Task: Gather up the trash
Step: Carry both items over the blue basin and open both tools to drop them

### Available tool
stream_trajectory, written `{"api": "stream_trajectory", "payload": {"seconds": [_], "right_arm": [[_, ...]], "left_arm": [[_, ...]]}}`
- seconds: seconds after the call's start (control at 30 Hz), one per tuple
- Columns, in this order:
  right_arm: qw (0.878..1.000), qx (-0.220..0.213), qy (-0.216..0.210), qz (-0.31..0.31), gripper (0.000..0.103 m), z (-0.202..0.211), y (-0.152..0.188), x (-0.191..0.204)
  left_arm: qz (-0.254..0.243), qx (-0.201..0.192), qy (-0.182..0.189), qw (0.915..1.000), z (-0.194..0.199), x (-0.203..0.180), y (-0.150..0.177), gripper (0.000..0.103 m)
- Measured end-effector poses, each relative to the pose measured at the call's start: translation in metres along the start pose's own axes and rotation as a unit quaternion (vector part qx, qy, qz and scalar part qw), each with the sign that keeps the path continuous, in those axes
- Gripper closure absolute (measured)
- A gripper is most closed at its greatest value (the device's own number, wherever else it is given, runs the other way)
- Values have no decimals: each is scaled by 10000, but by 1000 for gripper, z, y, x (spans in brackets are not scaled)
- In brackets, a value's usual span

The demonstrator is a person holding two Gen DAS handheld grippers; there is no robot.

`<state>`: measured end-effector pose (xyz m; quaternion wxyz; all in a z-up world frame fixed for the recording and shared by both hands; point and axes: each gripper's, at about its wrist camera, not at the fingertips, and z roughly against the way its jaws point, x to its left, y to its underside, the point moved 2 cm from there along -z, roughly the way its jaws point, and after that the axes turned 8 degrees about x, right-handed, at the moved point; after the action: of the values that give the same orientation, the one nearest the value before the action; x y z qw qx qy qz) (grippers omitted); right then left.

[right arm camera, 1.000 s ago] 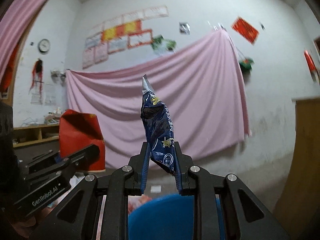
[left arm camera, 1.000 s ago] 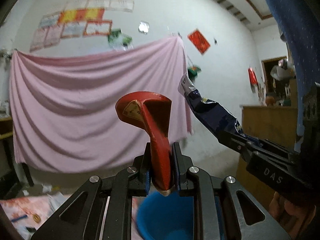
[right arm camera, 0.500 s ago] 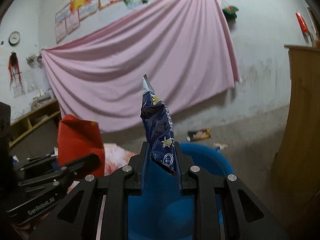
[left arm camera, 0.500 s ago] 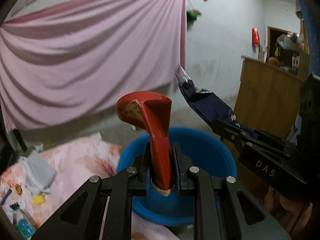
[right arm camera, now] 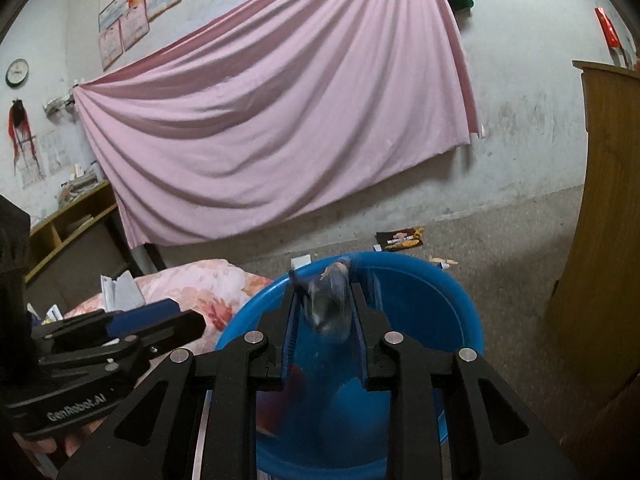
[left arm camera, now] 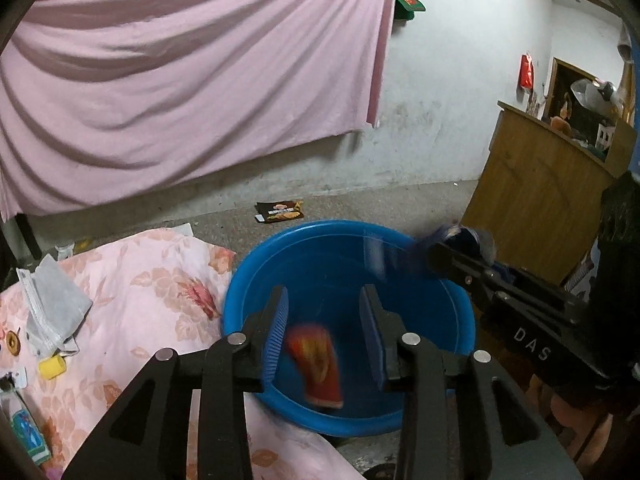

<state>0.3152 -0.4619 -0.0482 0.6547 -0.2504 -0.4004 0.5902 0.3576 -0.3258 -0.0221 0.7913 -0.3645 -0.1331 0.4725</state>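
You have one blue basin [left arm camera: 424, 240], two wrappers at it: one red [left arm camera: 316, 364], one dark blue [right arm camera: 330, 304]. One dark packet [left arm camera: 280, 211] lies on the floor. One yellow cylinder [left arm camera: 52, 368], one pink sheet [left arm camera: 192, 80].

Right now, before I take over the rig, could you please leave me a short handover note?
Left claw: jaws opening above the blue basin; the red wrapper is loose between them, blurred, apparently dropping into the basin.
Right claw: closed on the dark blue wrapper, also over the basin; the wrapper is blurred.
Done: both wrappers are at the basin.
Left: release the dark blue wrapper, then probably fetch the brown packet on the floor beyond the basin.
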Motion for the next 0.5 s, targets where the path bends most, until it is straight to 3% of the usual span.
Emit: {"api": "stream_trajectory", "payload": {"seconds": [0.3, 0.37, 0.43, 0.5], "right_arm": [[9998, -155, -76, 116, 80, 6, -7, 10], [9996, -197, -80, 187, 80, 8, -10, 17], [9993, -268, -92, 241, 76, 9, -13, 24], [9991, -304, -76, 301, 60, 9, -16, 31]], "left_arm": [[184, -361, -244, 9989, 27, 12, 1, 71], [234, -511, -332, 9979, 39, 17, 1, 66], [334, -675, -393, 9964, 52, 24, 1, 61], [433, -794, -441, 9949, 64, 32, 1, 57]]}}
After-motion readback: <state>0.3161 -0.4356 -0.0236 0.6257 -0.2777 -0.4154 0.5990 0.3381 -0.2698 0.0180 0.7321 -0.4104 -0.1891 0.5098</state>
